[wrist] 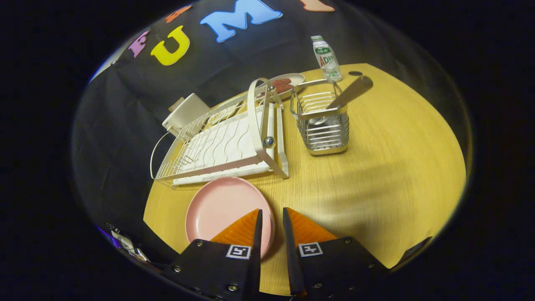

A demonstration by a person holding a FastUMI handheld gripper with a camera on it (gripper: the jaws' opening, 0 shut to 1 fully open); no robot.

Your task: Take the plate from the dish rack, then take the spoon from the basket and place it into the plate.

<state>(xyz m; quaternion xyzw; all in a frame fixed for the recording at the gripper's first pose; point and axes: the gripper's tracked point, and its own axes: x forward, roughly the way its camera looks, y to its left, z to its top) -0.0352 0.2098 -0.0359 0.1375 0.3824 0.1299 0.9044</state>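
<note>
Fingers (271,215) slightly parted, empty, over one pink plate (221,207); one spoon (349,94) in basket (324,125); second plate (288,81), perhaps, behind rack (221,144).

The gripper (272,210) has two wedge-shaped fingers (242,230) with ribbed inner faces, tapering to points toward twelve o'clock with a narrow gap between them and nothing clamped. Each finger sits on a black block (334,263). A small square black-and-white marker (238,251) sits at each block's twelve o'clock end, and silver screws (232,287) dot the corners and the six o'clock edges.
</note>
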